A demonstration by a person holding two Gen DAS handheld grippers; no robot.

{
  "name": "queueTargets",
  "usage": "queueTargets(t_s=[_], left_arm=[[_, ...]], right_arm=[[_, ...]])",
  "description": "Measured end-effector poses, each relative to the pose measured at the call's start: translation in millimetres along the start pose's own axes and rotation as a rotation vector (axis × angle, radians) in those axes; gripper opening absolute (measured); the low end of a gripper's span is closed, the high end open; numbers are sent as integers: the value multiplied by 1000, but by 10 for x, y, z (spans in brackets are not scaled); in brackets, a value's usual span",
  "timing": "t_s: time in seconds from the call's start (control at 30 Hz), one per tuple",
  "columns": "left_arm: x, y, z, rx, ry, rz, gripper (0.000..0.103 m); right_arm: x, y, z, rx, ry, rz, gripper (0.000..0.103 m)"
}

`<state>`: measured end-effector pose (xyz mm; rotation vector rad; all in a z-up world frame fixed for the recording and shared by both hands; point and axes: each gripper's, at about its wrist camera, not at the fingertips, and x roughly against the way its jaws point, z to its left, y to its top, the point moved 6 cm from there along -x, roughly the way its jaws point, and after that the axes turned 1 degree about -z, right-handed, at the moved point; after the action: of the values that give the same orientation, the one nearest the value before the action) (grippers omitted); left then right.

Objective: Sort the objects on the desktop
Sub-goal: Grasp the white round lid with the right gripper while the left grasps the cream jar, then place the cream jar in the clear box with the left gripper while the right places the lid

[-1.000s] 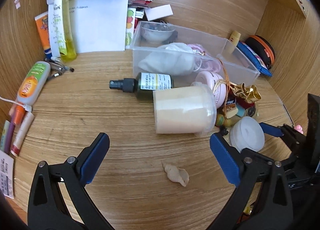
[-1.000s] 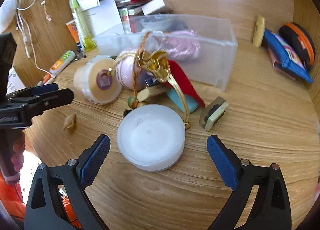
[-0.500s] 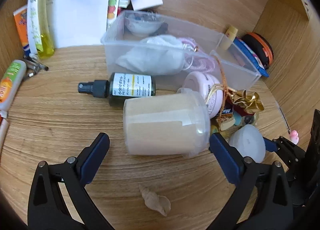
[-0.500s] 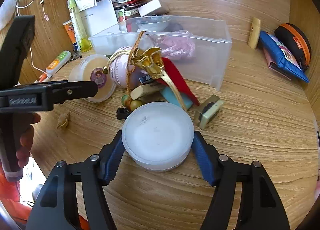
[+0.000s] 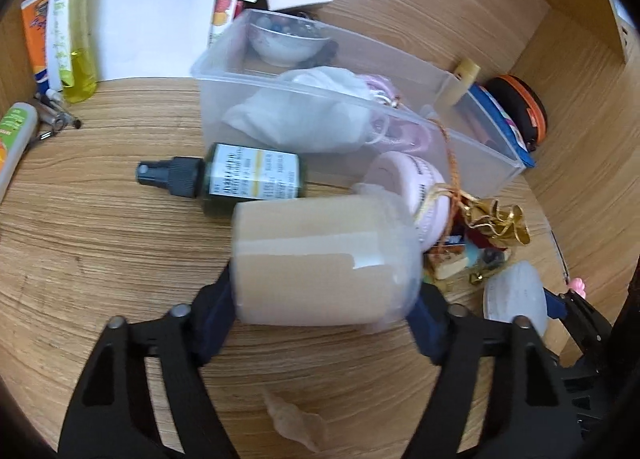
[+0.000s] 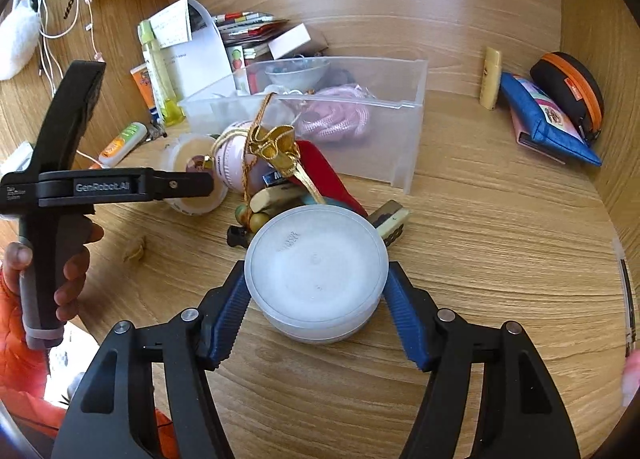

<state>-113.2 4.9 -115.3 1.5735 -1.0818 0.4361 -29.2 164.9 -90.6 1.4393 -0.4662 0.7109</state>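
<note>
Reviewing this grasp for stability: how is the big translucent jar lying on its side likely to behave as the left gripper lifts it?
The jar is a smooth cylinder on its side, so it would probably roll if released. The left gripper is closing on its two ends; the glossy plastic may slip. Its wall looks thin, so it seems light and may flex.

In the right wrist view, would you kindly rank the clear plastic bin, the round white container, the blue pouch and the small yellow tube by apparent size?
1. clear plastic bin
2. round white container, though nearness to the camera inflates it
3. blue pouch
4. small yellow tube
</note>
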Motion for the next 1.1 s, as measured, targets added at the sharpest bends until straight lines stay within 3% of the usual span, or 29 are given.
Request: queueTargets(t_s=[0.2,0.53,1.1], left_arm=[[74,8,-57,-49,78,-53,67],[329,16,77,-28,103,-124,66],[518,122,227,35,107,-180,66]], right_arm=[[71,10,-36,-6,-4,-15,63],[229,128,-154,-26,-12,-57,63],[300,410,-183,-13,-6,-101,63]])
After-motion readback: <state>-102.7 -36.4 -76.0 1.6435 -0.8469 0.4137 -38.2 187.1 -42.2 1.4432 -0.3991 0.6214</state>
